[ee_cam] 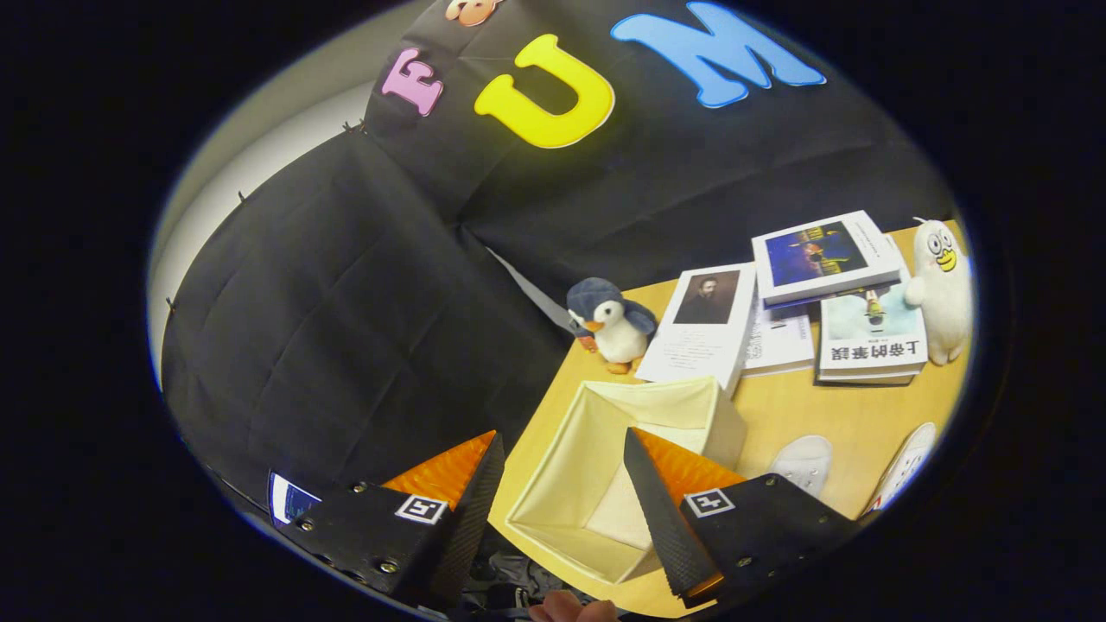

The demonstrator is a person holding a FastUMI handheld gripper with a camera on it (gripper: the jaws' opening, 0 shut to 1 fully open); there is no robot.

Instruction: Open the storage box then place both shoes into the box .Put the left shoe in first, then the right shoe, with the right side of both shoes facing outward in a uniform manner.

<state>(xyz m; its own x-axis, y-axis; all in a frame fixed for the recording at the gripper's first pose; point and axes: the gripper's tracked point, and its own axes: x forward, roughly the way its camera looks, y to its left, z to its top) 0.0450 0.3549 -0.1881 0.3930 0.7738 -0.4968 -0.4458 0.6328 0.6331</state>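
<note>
Box (605, 466) between spread tool (563, 466) fingers

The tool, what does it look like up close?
The tool has two wedge-shaped fingers that taper to points, their inner faces covered in a ribbed, textured grip. Each sits on a dark block fastened with small screws and carries a square black-and-white marker tag.
</note>
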